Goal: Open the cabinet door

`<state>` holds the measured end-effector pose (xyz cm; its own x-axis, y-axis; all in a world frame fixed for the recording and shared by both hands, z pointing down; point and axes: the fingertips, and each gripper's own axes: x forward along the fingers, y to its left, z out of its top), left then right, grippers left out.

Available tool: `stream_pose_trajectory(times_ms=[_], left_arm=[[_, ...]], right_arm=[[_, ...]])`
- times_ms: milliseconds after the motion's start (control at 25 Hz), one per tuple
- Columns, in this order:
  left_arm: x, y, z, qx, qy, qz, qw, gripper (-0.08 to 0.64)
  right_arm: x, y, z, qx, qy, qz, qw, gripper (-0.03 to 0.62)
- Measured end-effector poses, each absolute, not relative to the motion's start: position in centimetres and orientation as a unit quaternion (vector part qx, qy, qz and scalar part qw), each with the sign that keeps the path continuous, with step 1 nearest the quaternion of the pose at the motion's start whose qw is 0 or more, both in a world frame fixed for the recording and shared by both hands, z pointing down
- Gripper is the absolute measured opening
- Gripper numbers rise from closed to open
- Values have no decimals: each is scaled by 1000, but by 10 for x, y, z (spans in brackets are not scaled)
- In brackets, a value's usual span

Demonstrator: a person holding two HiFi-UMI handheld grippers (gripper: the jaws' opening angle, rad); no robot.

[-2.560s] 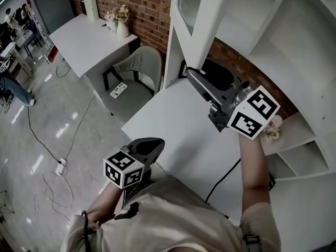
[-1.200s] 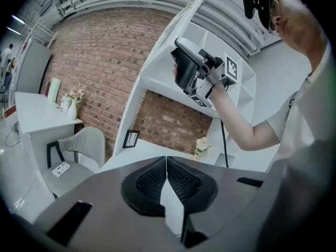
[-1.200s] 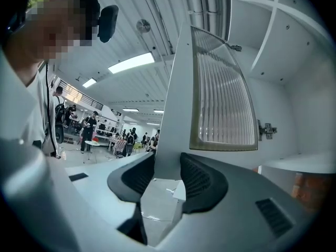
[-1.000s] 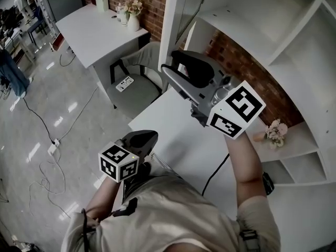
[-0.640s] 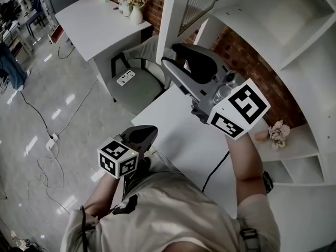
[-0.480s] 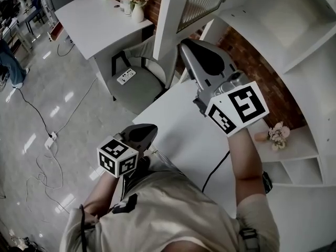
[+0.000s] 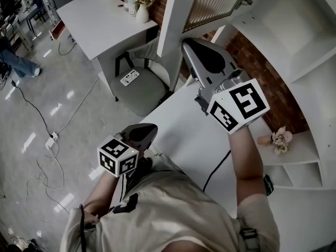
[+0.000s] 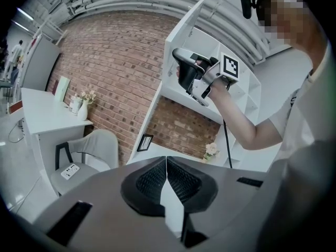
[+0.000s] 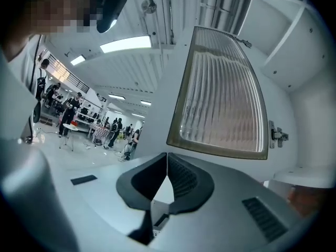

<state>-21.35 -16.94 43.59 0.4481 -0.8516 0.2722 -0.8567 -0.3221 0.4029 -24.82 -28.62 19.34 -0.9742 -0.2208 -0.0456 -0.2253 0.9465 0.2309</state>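
Right hand-held gripper (image 7: 187, 44): held raised and level, just beside the cabinet door (image 7: 177, 14), jaws pressed together with nothing between them. Left hand-held gripper (image 7: 151, 128): held low at the near edge of the desk (image 7: 181, 127), close to the person's body, jaws likewise closed and empty, well apart from the door.

Cabinet door: located at the far side of the desk, standing swung out from the cabinet, hinge (image 7: 244, 1) at its right edge and free edge to the left. Built as a white frame around a ribbed glass pane (image 7: 215, 1).

Handling, as judged:
- Expected to be light and to swing freely about the hinges; frame stiff, pane fragile.
- To be taken by the white frame at the free edge, far from the hinges, where least force should be needed.
- Not to be pressed or clamped on the glass. No handle made out in any view.

Changes against the earlier frames:
- One second earlier, right jaws stood apart; since then closed fully, on nothing.
- In the earliest frame, right tips lay at the door's lower edge, near desk level; since then lifted to the height of the pane.
- More of the ribbed pane showed in the head view; not separable from movement of the head.
- Left hand-held gripper: placed much as before.
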Motion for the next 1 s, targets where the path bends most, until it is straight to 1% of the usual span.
stream_pose_trajectory(times_ms=[240, 480, 1000], left_arm=[[-227, -170, 437, 812, -526, 0, 252, 17], [-243, -176, 431, 814, -529, -2, 238, 17], [-252, -212, 419, 831, -517, -11, 204, 17]], right_arm=[[-260, -281, 194, -110, 987, 120, 7, 29], [-263, -287, 195, -129, 985, 117, 4, 29], [-258, -281, 191, -142, 987, 68, 14, 29]])
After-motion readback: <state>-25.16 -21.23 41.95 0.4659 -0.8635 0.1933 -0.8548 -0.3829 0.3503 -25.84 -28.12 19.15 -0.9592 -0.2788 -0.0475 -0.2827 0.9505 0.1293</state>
